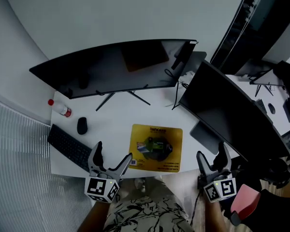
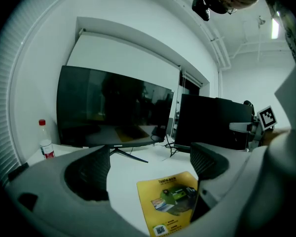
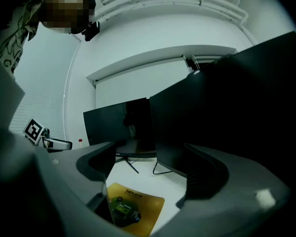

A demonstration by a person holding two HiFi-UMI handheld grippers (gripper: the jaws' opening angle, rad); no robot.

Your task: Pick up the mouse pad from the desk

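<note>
the yellow mouse pad (image 1: 156, 148) lies flat near the desk's (image 1: 111, 124) front edge — just right of the left gripper (image 1: 112, 159), the nearer one. the right gripper (image 1: 211, 159) hovers farther right. both sets of jaws gape, empty.

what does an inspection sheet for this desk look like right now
surface: white desk, pad lying flat on it
job's things: yellow mouse pad near the front edge, not gripped
clutter: black mouse, keyboard, red-capped bottle at the left; wide monitor and second monitor behind
grippers: left gripper and right gripper both open, nothing gripped, at the desk's front edge
cables: thin black cables between the monitors
surroundings: white wall behind, slatted blind at the left
</note>
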